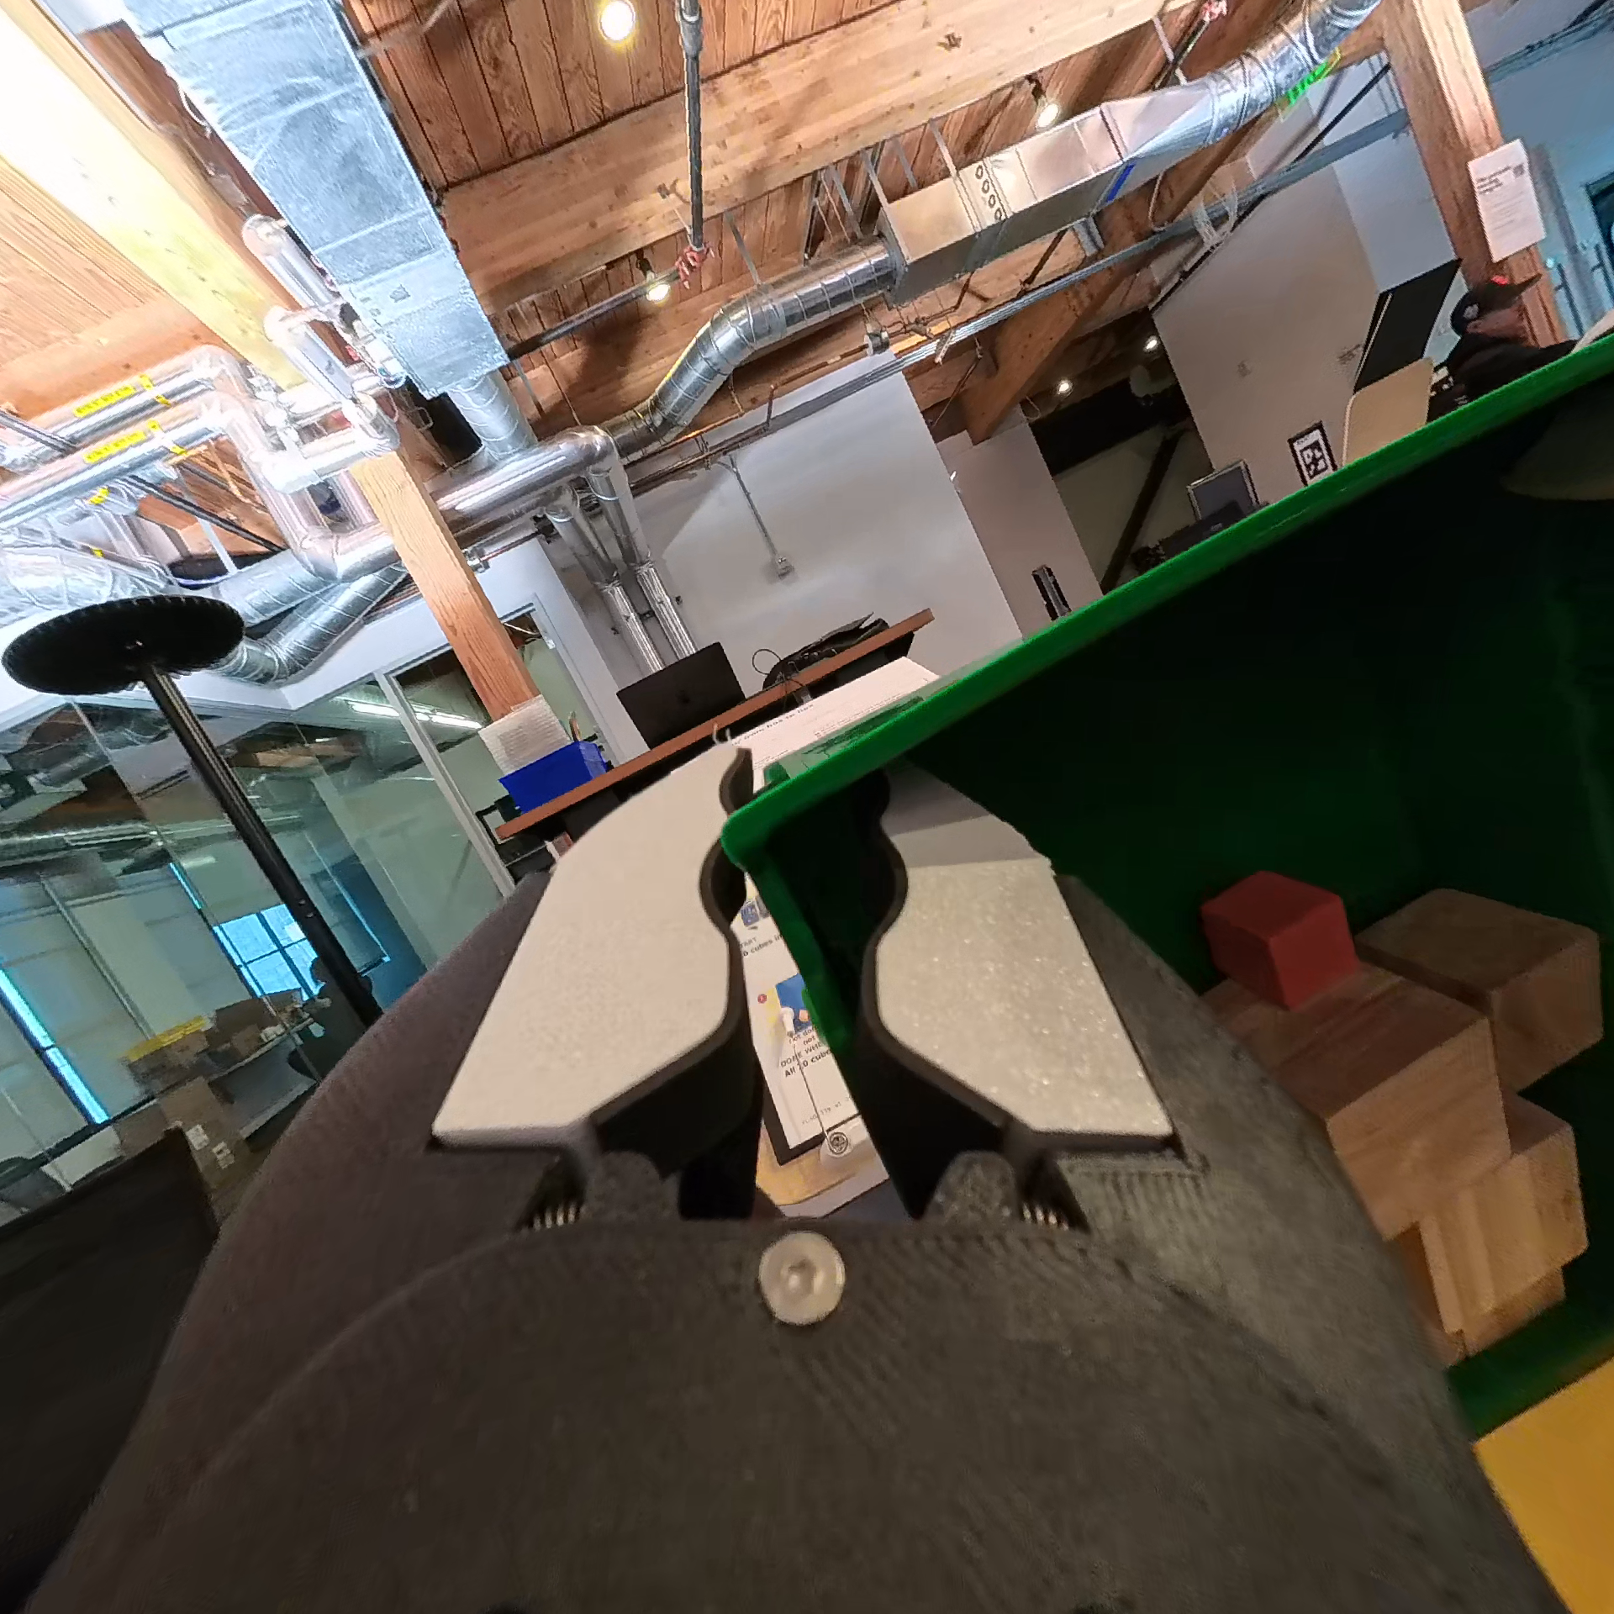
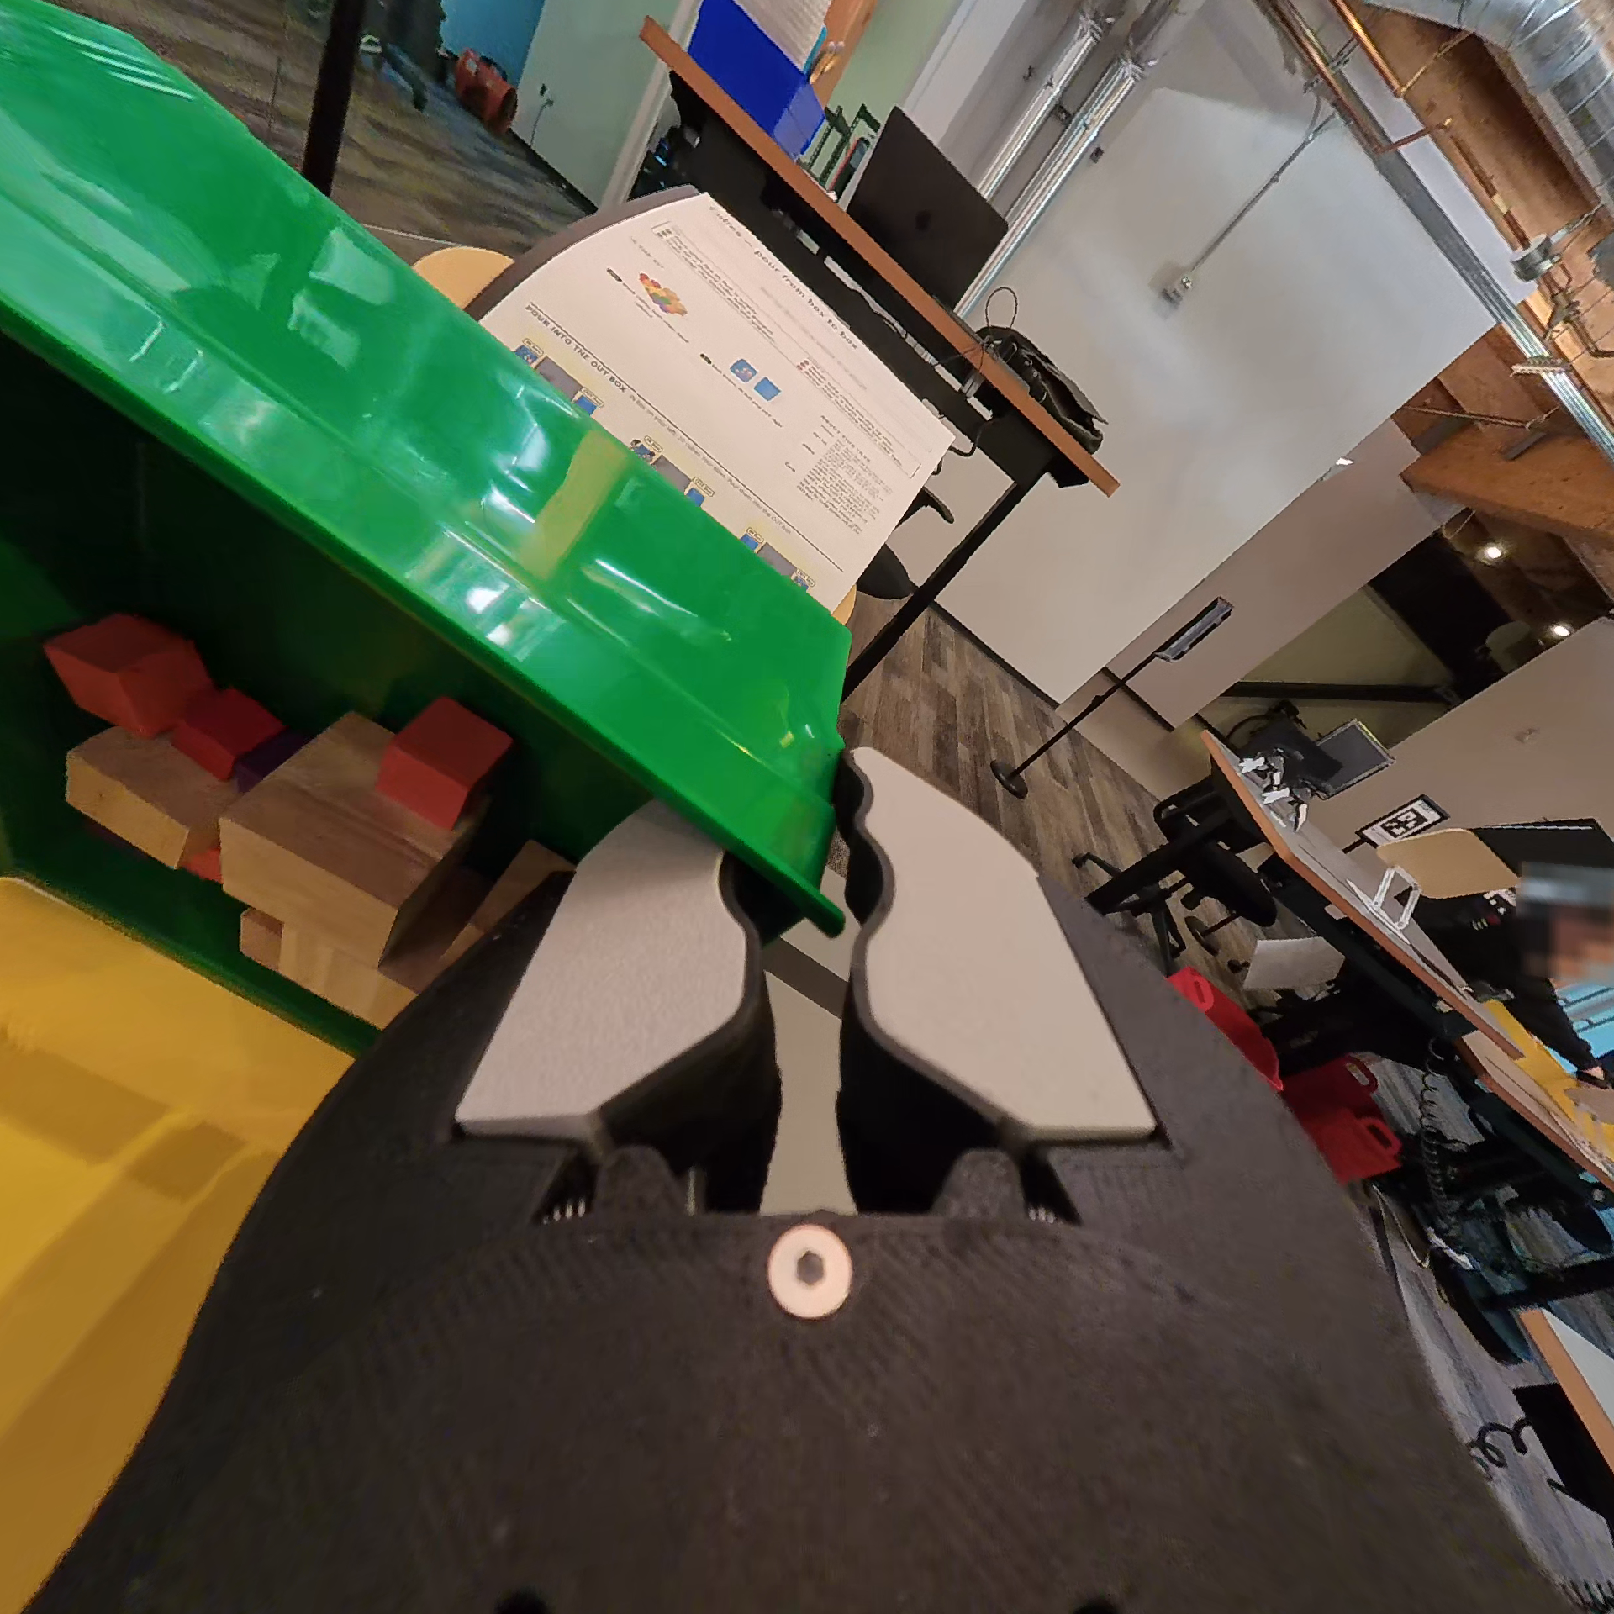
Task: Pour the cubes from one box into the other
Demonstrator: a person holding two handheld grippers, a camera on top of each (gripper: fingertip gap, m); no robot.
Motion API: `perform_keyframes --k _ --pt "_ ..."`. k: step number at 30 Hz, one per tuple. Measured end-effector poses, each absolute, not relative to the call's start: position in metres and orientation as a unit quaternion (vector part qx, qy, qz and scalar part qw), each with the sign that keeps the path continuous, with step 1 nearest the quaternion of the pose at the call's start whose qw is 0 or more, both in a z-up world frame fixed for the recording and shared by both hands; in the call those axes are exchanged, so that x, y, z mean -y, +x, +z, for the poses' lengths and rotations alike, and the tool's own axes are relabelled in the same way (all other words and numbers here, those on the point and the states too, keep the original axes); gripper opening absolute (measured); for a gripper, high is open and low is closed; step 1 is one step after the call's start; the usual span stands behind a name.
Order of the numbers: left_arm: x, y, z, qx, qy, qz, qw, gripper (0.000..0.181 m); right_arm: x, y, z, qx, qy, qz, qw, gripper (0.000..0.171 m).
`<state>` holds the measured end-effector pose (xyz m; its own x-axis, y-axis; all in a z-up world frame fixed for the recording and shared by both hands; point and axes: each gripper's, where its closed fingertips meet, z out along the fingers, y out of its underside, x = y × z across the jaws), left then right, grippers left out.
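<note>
Two tongs pinch one green box from opposite ends. In the left wrist view, the left tongs (image 1: 808, 873) clamp the box's near wall, one finger (image 1: 611, 969) outside, the other inside. The green box (image 1: 1266, 716) fills the 3 o'clock side, tipped steeply so its opening faces the camera. Inside it, wooden cubes (image 1: 1415, 1092) pile at 4 o'clock, with a red cube (image 1: 1275, 948) resting on top. A yellow box (image 1: 1546, 1520) shows at 5 o'clock, below the green one.

In the right wrist view, the right tongs (image 2: 808, 882) grip the green rim (image 2: 786, 838), which runs from 10 o'clock down to centre. Red and wooden cubes (image 2: 332, 830) lie heaped at 9 o'clock, and the yellow box (image 2: 131, 1135) sits beneath at 8 o'clock. A printed sheet (image 2: 742, 393) stands behind at 12 o'clock.
</note>
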<state>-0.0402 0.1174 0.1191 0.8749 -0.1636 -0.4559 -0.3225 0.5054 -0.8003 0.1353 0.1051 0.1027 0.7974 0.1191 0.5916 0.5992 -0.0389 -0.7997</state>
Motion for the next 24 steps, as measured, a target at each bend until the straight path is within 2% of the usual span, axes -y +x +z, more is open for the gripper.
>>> perform_keyframes --k 24 --pt "-0.1082 -0.0399 0.122 -0.238 -0.476 0.058 0.845 0.022 -0.0987 0.1362 0.1015 0.256 -0.689 -0.187 0.652 0.007"
